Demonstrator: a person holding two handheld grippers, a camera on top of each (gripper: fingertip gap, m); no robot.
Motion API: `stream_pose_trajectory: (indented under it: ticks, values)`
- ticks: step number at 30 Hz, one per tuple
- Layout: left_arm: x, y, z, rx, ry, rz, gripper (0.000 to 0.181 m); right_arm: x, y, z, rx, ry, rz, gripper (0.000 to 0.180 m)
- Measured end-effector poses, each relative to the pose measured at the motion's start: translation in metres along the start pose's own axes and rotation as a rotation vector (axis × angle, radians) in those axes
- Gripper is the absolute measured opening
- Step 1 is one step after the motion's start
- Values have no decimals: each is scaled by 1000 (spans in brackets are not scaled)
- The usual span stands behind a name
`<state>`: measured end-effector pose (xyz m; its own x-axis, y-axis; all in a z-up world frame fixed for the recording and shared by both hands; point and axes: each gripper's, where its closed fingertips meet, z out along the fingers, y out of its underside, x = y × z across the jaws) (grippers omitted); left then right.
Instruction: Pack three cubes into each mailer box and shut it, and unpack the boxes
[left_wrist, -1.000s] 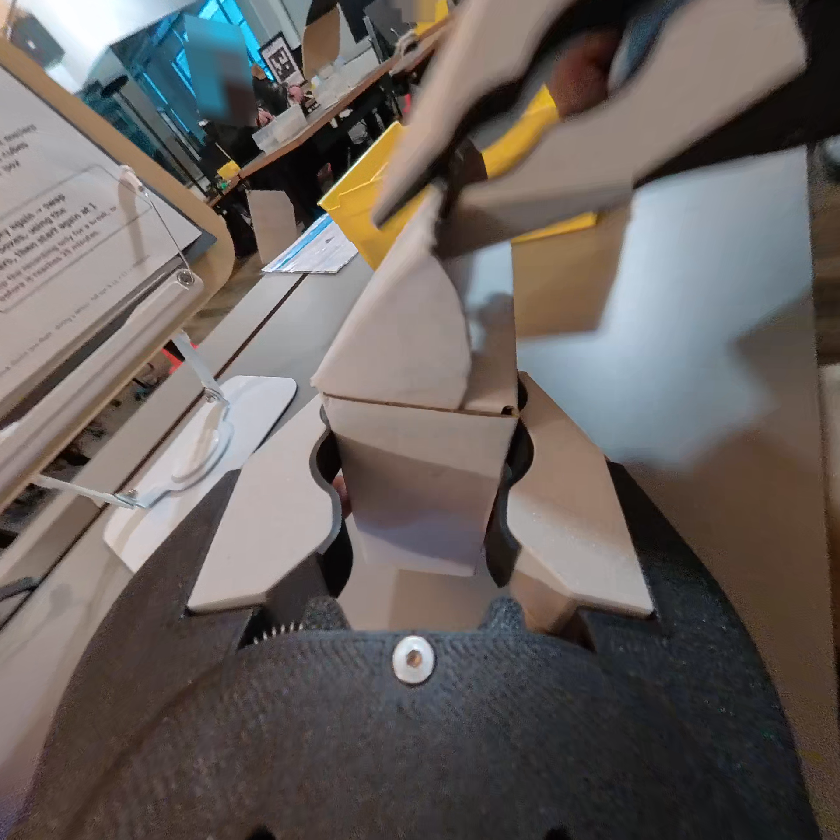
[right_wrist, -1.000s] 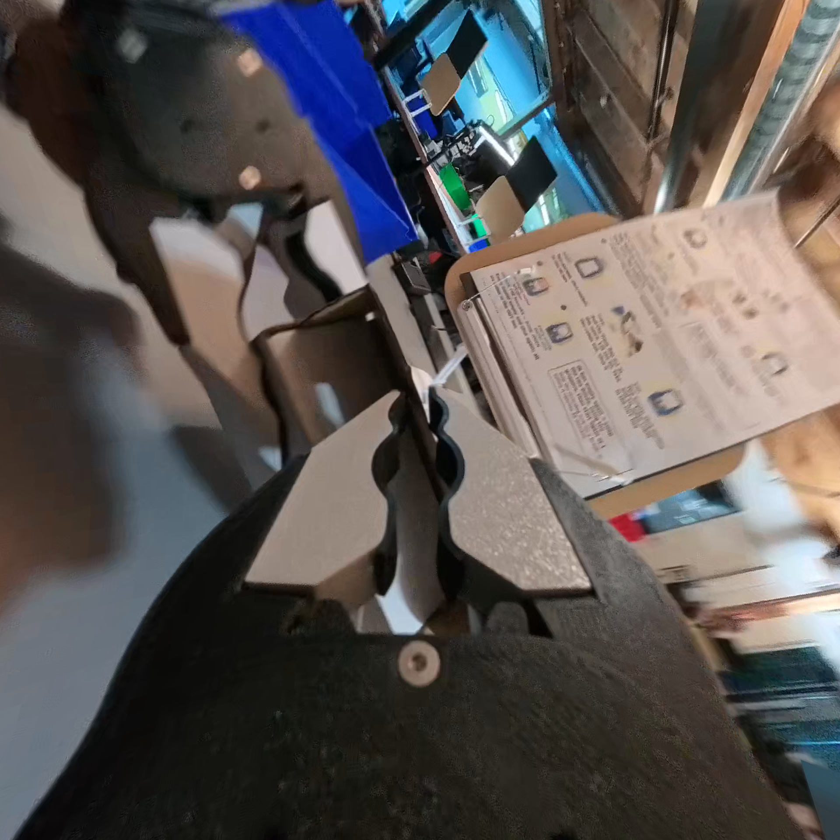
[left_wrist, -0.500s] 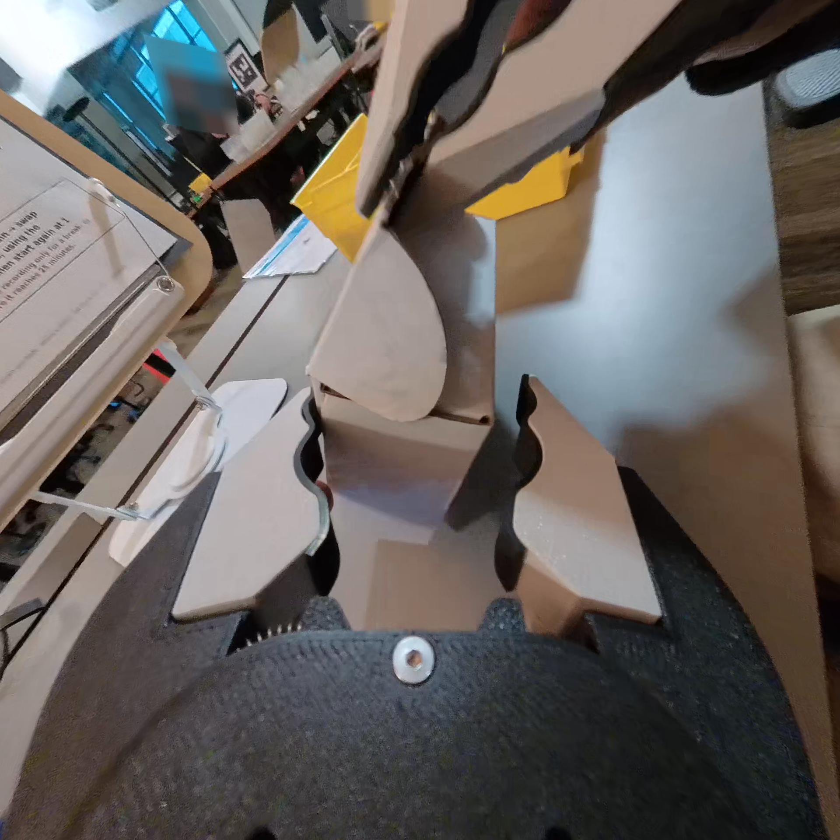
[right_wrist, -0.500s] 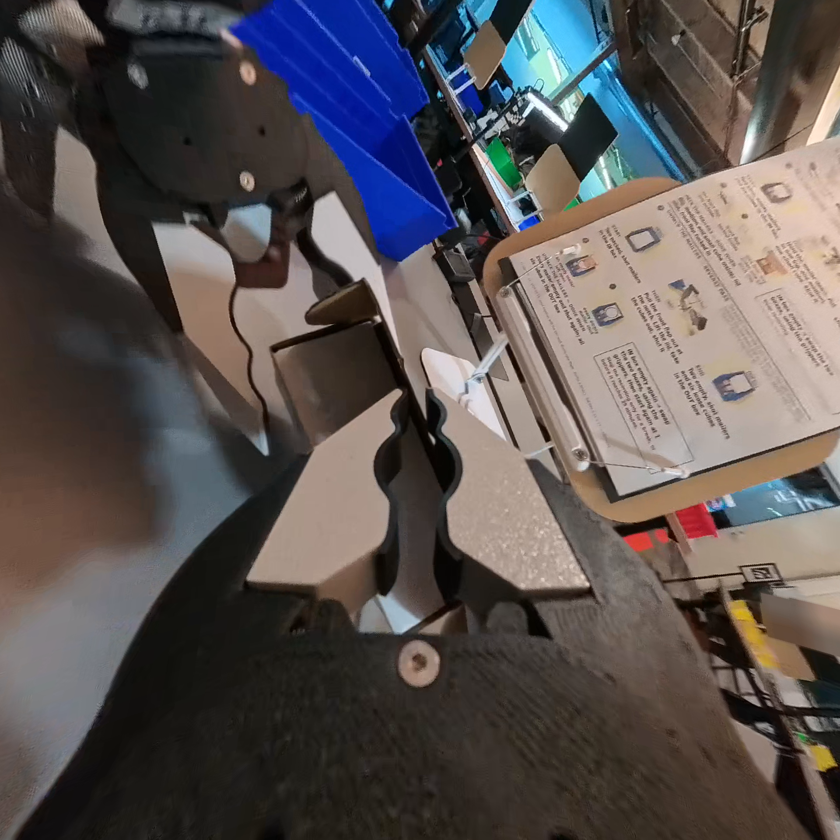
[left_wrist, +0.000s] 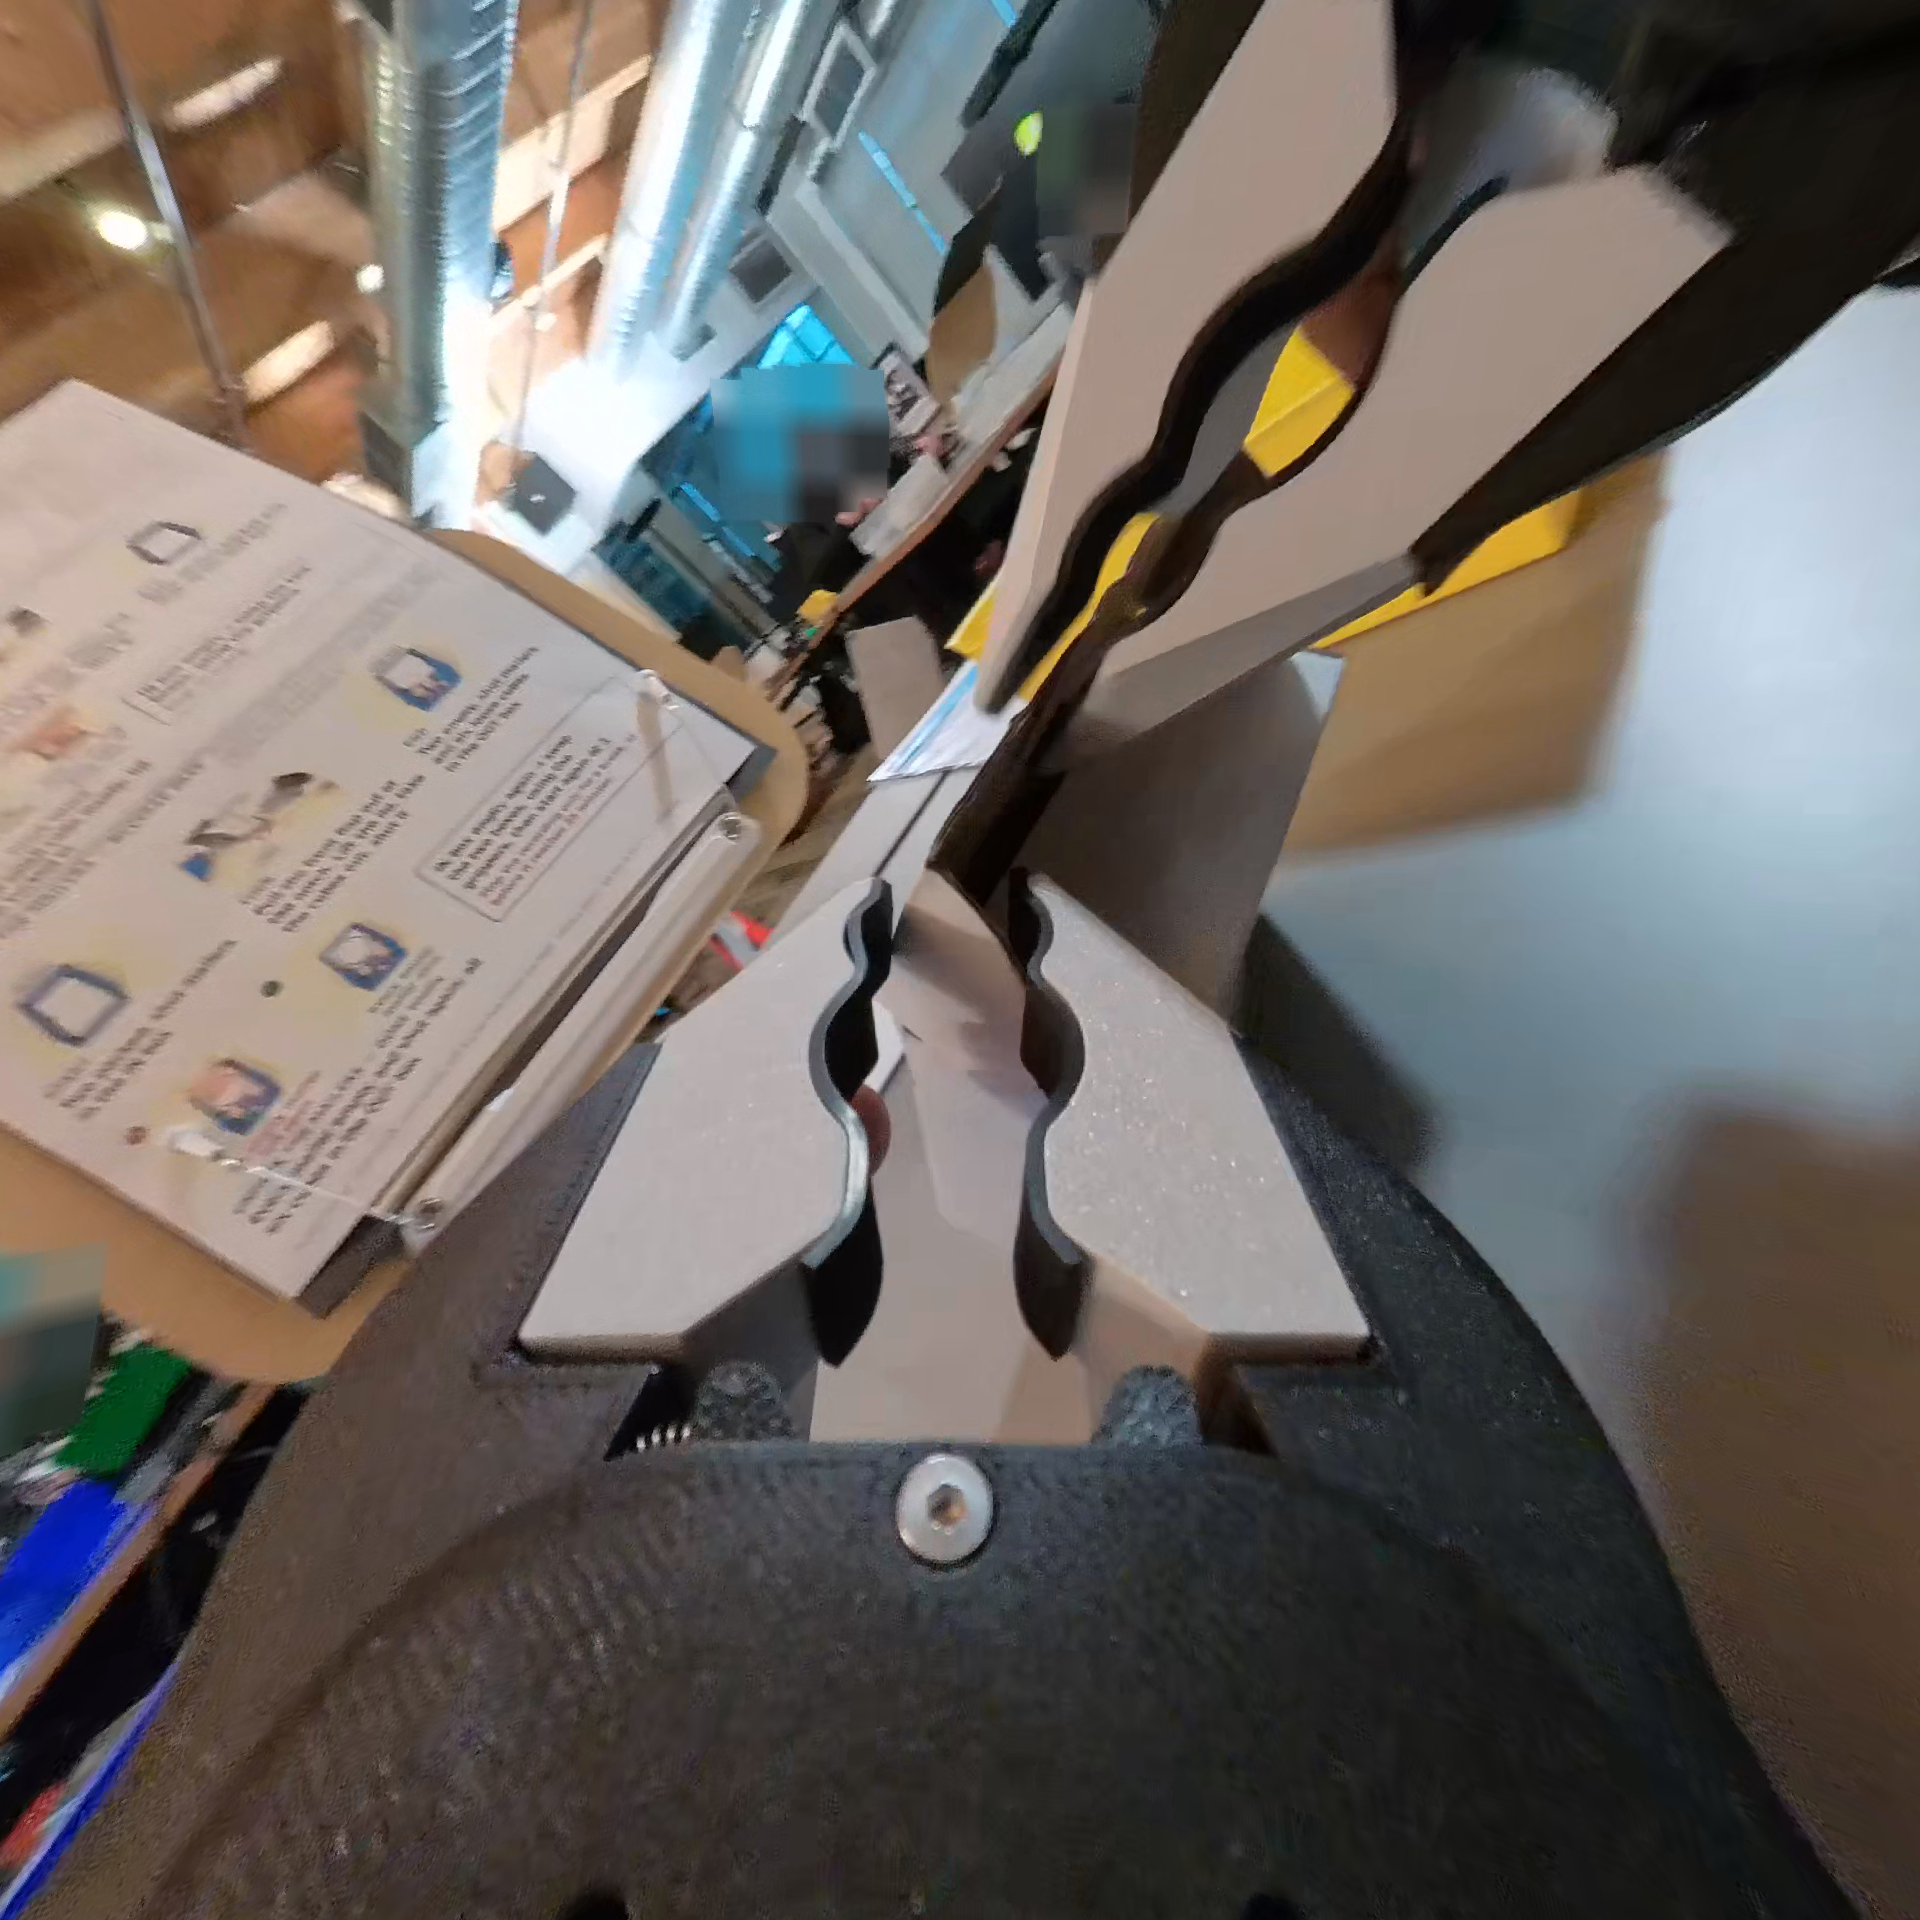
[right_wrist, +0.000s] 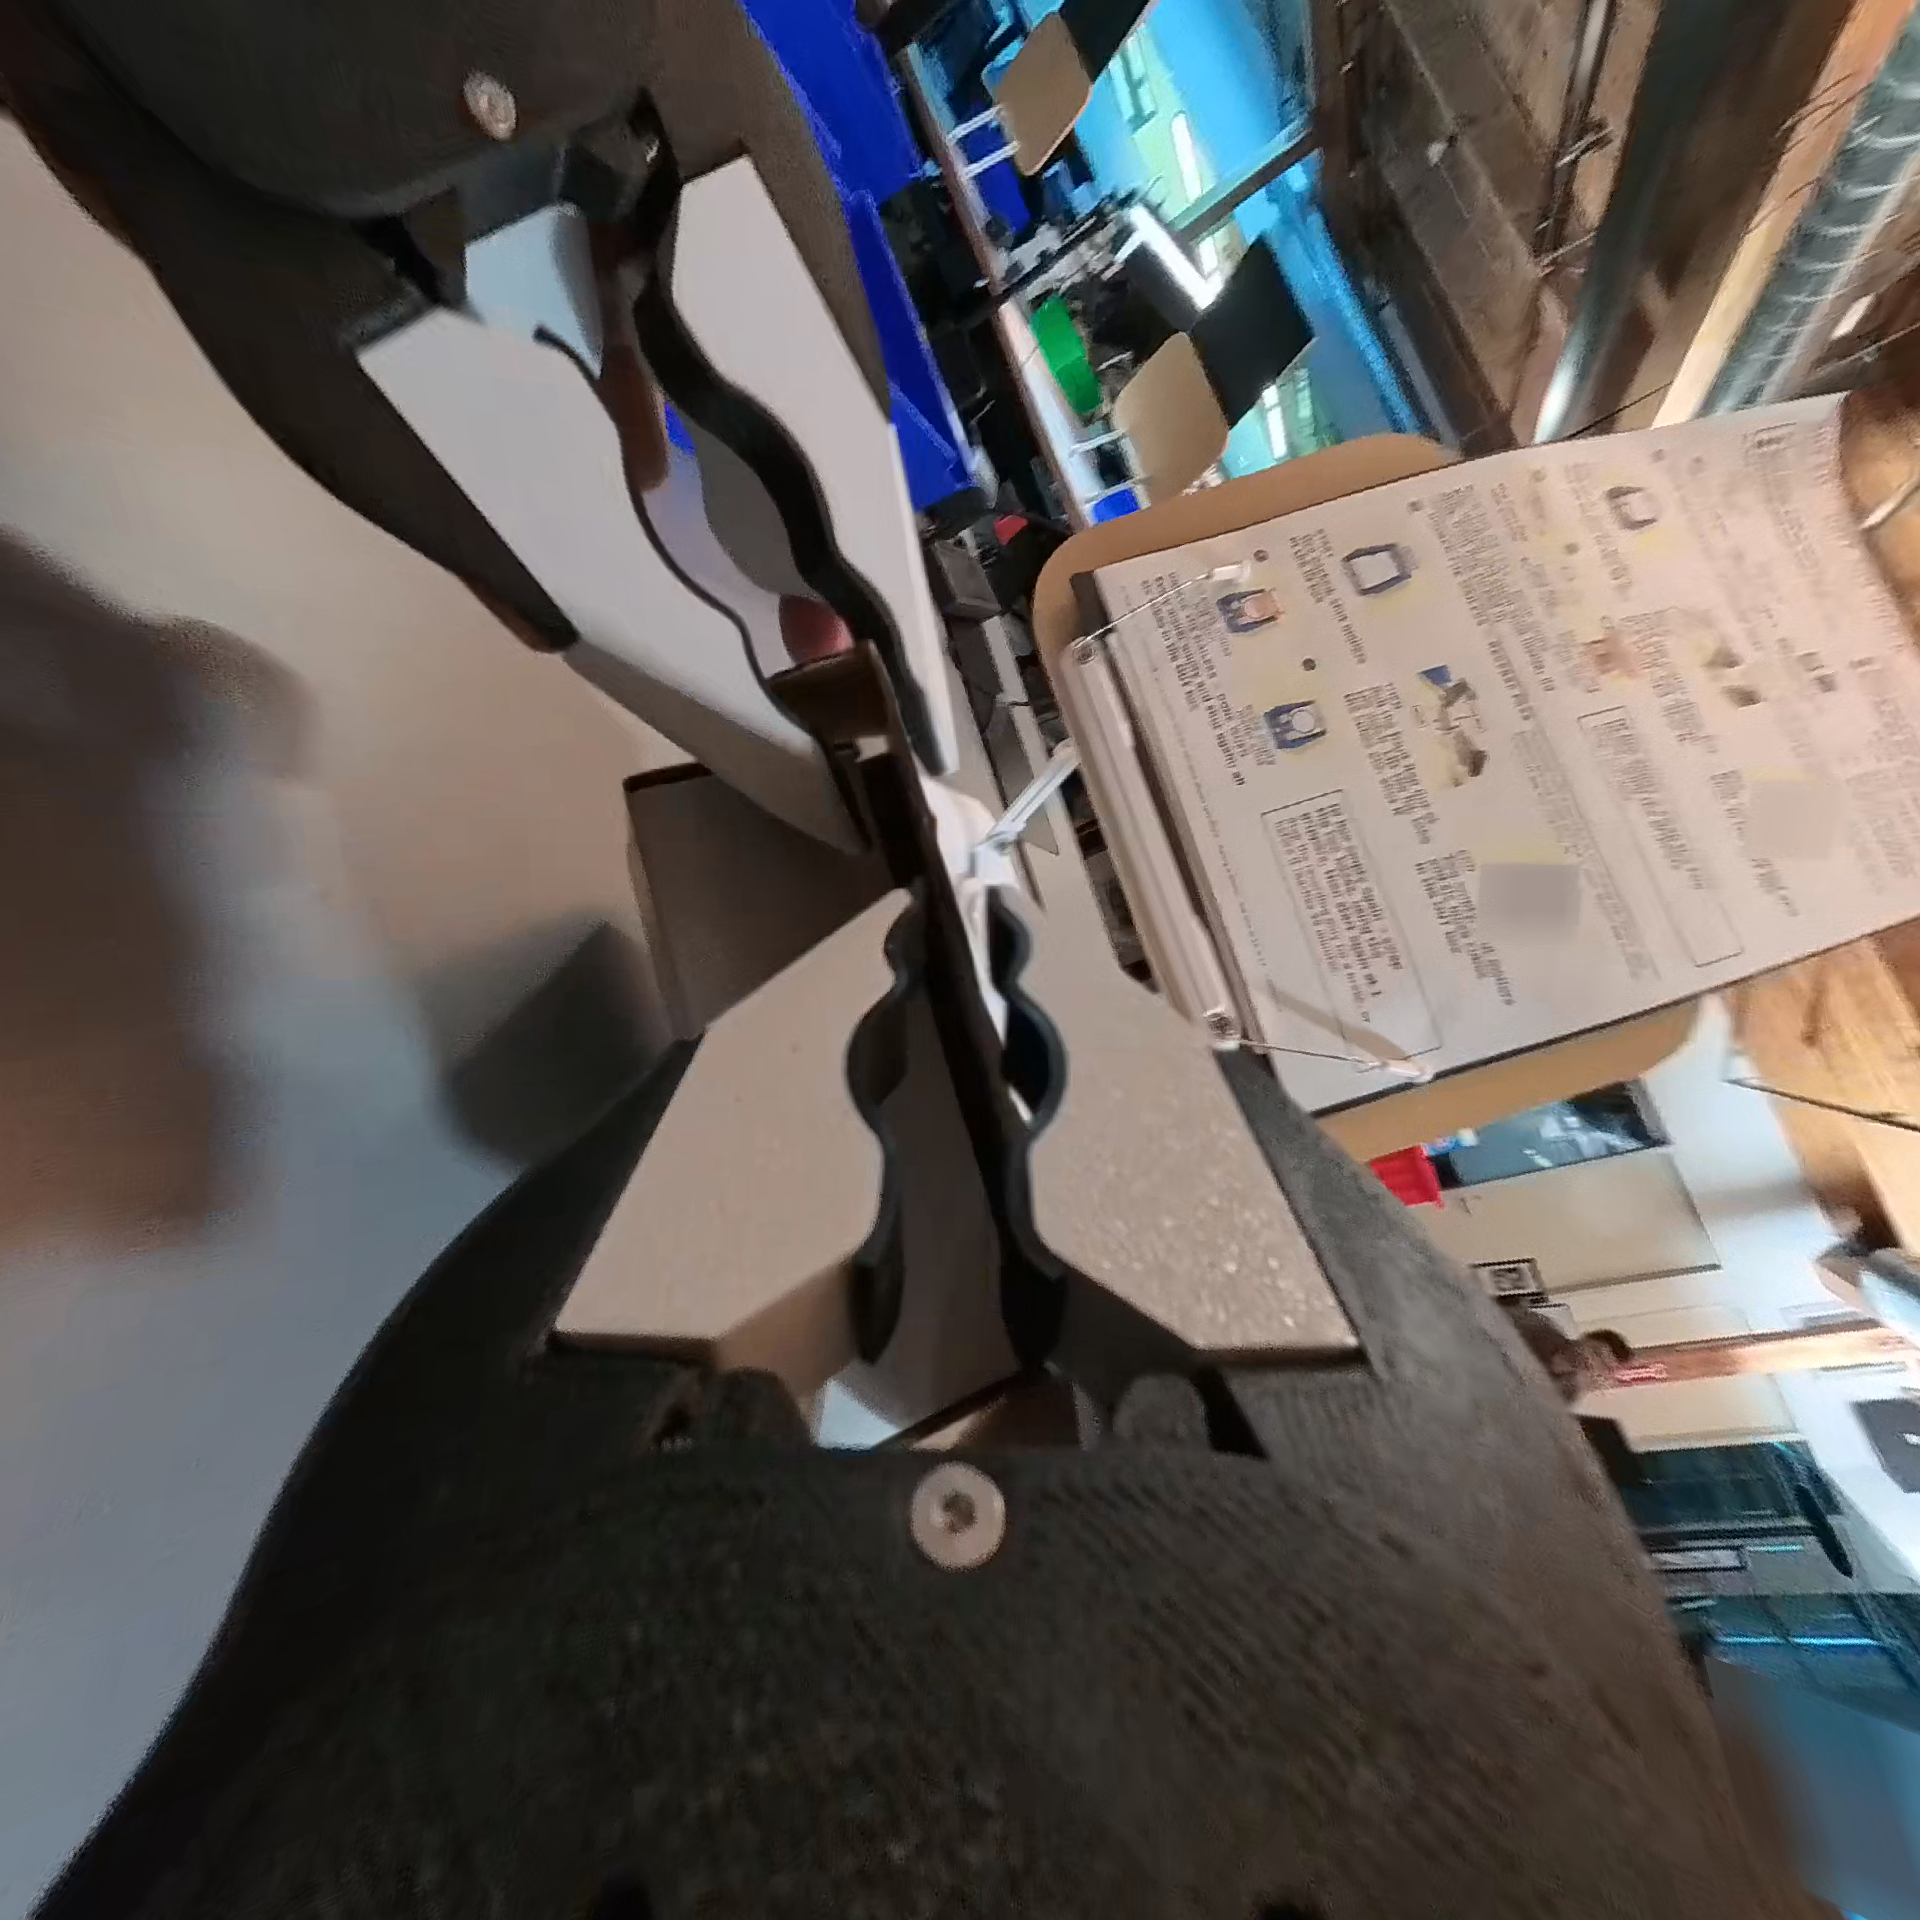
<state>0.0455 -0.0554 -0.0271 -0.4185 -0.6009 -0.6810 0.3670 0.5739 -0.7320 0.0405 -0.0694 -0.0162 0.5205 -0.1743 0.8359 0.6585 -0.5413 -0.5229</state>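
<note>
At frame centre both the left gripper (left_wrist: 951, 1049) and right gripper (right_wrist: 951, 997) pinch the mailer box (right_wrist: 748, 883) flap, so fold slowly, together

The mailer box (right_wrist: 748, 883) was largely covered by the right gripper (right_wrist: 951, 914) and the left gripper (right_wrist: 821, 665); its inside was hidden, so no cubes could be made out. Left of the box, a brown smear (right_wrist: 125, 935) was too blurred to identify. Right of the box, the instruction sheet (right_wrist: 1558, 748) was cut off by the frame edge.
</note>
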Motion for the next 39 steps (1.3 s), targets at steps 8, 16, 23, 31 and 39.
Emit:
stream_pose_trajectory:
  ticks: [8, 16, 23, 31, 39]
  values:
    - [-15, 7, 0, -72, -85, 14, 2, -17, -16, -37, 82, 54, 34, 30]
    - [-8, -1, 2, -59, -71, 36, 1, -16, 32, -20, -83, 34, 279, 31]
    - [-15, -8, 0, -35, -80, -36, 0, -30, 61, -12, -167, -64, 509, 34]
    - [-30, -5, -5, -23, -100, -118, 0, -38, 53, -12, -119, -135, 535, 37]
    - [-30, -10, -5, -17, -63, -176, 0, -53, 71, -5, -219, -167, 471, 39]
